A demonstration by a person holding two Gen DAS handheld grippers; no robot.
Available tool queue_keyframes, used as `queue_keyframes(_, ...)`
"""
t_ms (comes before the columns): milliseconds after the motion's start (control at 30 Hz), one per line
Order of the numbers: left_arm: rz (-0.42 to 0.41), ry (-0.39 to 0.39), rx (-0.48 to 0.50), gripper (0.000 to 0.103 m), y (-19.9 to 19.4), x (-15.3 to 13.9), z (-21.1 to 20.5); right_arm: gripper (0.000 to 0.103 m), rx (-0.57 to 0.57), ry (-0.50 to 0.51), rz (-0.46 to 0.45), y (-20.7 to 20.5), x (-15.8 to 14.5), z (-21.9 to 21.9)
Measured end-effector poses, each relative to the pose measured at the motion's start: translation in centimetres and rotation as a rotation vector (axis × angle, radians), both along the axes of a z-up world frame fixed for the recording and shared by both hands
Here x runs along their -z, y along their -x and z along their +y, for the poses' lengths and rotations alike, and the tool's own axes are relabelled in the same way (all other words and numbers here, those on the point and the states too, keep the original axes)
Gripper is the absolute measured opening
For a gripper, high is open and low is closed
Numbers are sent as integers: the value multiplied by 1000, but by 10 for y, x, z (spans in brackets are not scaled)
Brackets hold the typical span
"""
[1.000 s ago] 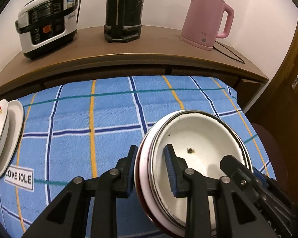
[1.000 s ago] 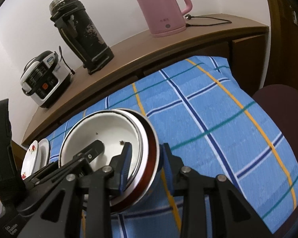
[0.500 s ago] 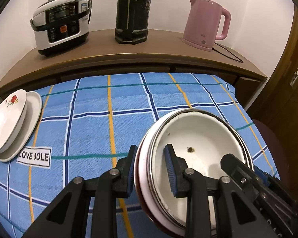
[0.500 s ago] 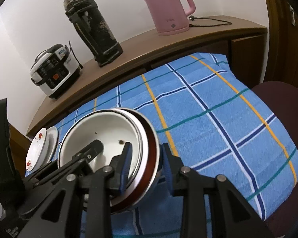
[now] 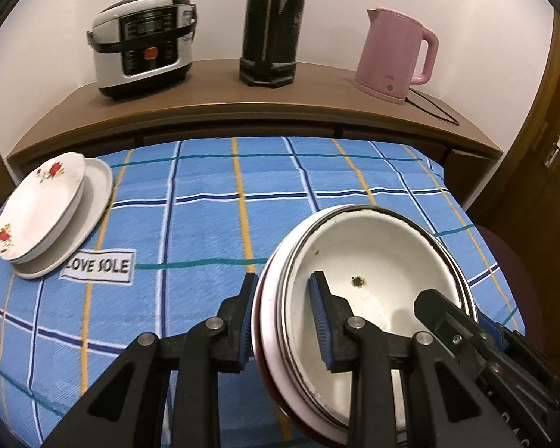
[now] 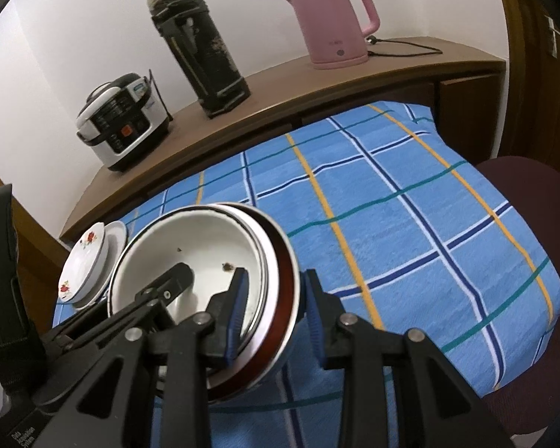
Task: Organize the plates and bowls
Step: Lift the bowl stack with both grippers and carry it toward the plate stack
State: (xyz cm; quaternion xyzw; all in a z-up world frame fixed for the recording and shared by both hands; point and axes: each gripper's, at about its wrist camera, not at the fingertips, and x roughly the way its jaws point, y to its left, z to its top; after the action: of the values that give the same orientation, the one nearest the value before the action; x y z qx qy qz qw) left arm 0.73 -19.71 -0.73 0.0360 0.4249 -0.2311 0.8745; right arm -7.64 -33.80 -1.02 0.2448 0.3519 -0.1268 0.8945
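While both claws share one load, much of it is covered by their own black frames.

Hidden: the near edge of the stack of bowls (image 5: 373, 291) runs under the claw arms and off the bottom at 6 o'clock; how many bowls are nested cannot be told for sure, only white, pale pink and dark red rims.
Cut off: the top of the tall black flask (image 5: 270, 22) leaves the left view at 12 o'clock; the maroon chair seat (image 6: 522, 201) is cropped at 3 o'clock.
Left claw: the left gripper (image 5: 283, 321) pinches the stack's rim, one blue pad outside, one inside the bowl.
Right claw: the right gripper (image 6: 274, 315) pinches the opposite rim the same way.
Task thing: the stack hangs tilted above the cloth at 5 o'clock in the left view; two plates (image 5: 44, 209), the upper one with red flowers, lie stacked at 9 o'clock.
Materials: the top bowl looks like white enamel with a dark metal rim and a chipped dark spot near its middle; the tablecloth (image 5: 205, 224) is woven blue with navy, orange and teal lines and a white label.
Shapes: a rounded rice cooker (image 5: 142, 44) and a pink kettle (image 5: 395, 56) with its cord stand on the curved wooden shelf (image 5: 212, 89).
Edges: the cloth drops off at 3 o'clock beside the chair.
Open room: bare cloth lies between plates and bowls.
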Motion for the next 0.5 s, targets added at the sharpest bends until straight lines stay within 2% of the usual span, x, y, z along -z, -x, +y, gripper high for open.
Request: queue_keyframes(500,-14,3,-56,31,4,-2,44,30,-61,8,-4,-3,0,42)
